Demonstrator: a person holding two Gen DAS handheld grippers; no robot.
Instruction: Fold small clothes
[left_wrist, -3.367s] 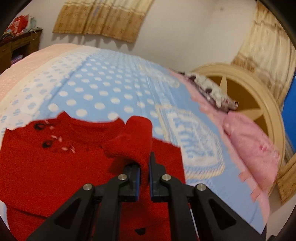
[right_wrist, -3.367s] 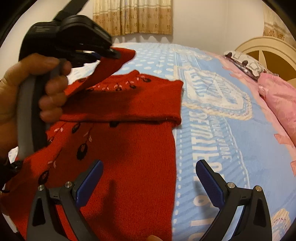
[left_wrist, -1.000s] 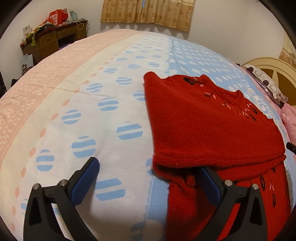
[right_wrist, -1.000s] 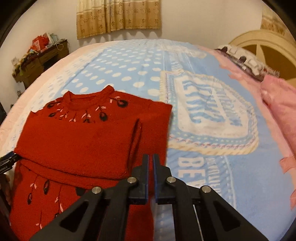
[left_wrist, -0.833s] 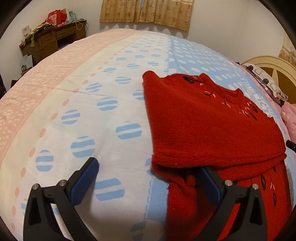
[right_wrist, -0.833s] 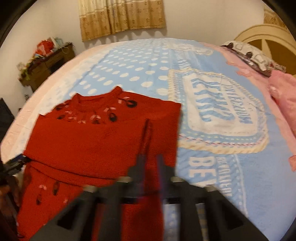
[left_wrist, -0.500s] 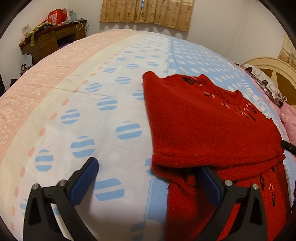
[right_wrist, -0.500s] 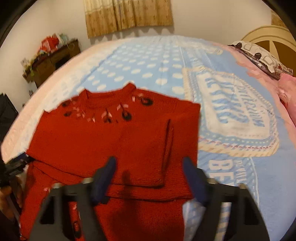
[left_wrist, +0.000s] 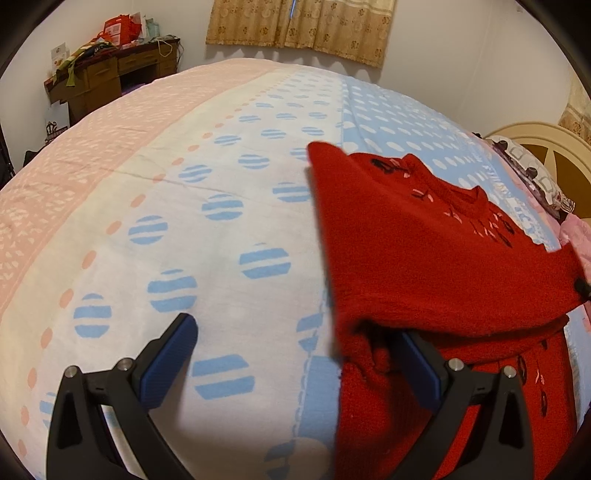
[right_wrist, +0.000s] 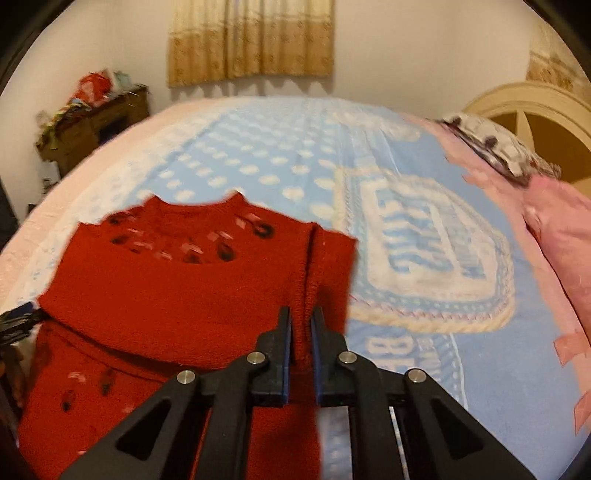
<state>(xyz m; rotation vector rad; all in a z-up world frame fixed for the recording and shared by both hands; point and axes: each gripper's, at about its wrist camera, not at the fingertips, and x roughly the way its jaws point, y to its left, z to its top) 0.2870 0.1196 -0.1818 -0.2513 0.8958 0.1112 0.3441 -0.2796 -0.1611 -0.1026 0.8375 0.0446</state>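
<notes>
Pinching again, right tongs (right_wrist: 301, 325) on sweater (right_wrist: 177, 295)

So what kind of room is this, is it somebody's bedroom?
Most likely a bedroom. A big bed with a dotted blue and pink cover fills the view, with a curved headboard and a pillow at one end. Curtains hang on the wall, and a cluttered wooden desk stands in the corner.

Warm, even indoor light with soft shadows under the curtain (right_wrist: 251, 40); left wrist view sharp, right wrist view motion-blurred across the bed (right_wrist: 295, 155); heavy fisheye bending and dark vignette at all corners.
</notes>
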